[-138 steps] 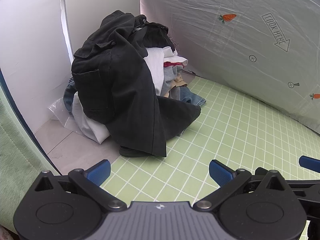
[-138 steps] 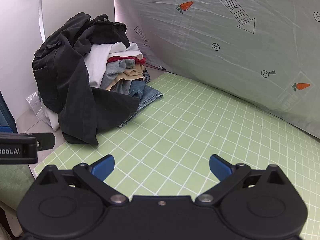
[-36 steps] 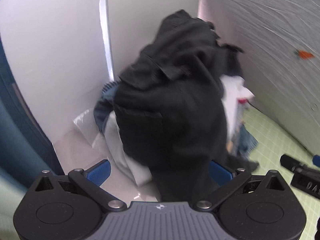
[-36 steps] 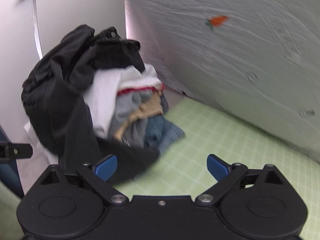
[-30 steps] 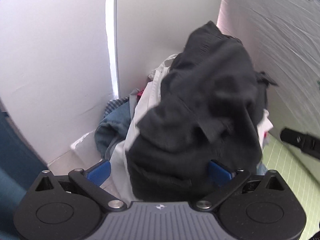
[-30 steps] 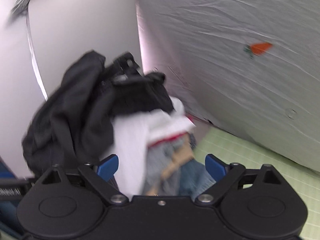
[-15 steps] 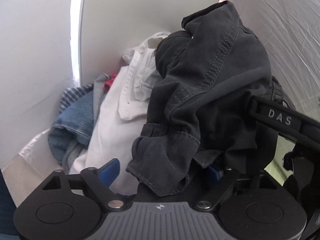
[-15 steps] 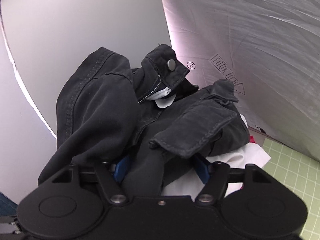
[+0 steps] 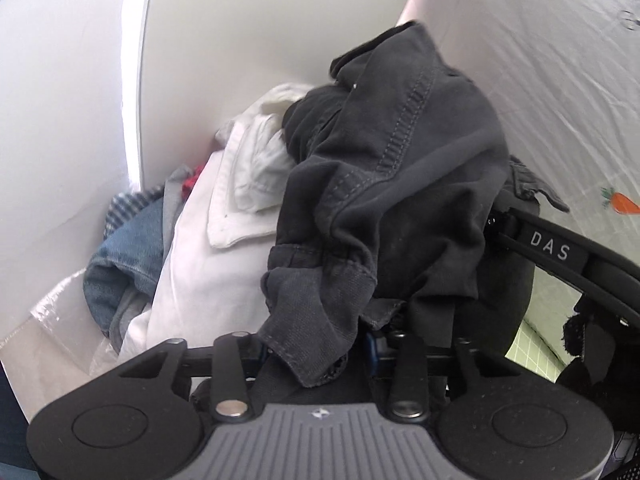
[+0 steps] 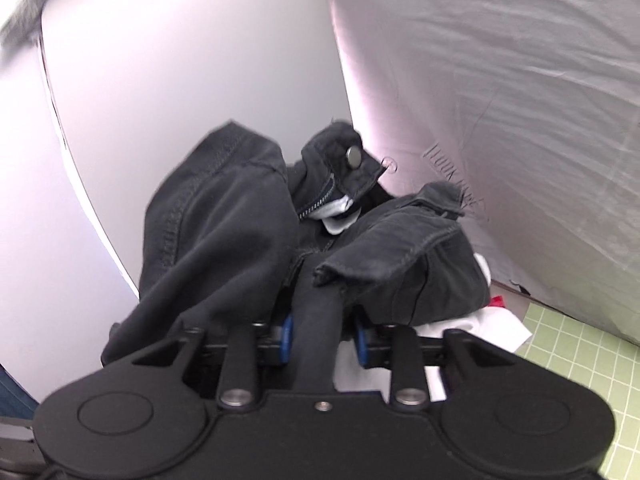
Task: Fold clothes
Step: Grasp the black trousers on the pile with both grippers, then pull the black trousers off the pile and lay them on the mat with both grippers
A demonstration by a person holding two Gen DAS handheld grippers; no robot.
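The black trousers (image 9: 404, 184) lay crumpled on top of the clothes pile (image 9: 192, 248) in the corner, draped over a white shirt (image 9: 224, 216) and blue denim (image 9: 120, 256), with their button and open zip (image 10: 352, 158) turned up toward the right wrist view. Both grippers sat low against the near side of that garment, so the cloth rose up and away in front of each. The left gripper (image 9: 316, 354) had just been closing its jaws, and a hem of the dark fabric hung between its fingers, which seemed clenched on it. The right gripper (image 10: 322, 338) had likewise just been closing, its blue pads (image 10: 286, 338) pinching a thick roll of the same cloth. The right gripper's body showed at the right edge of the left view, so the two grips lay near each other on one bunched part; no long axis could be read yet. Lifting it clear toward the green gridded mat (image 10: 576, 344) looked like the coming step. White panels (image 10: 180, 80) and a wrinkled sheet (image 10: 520, 80) closed in the corner.
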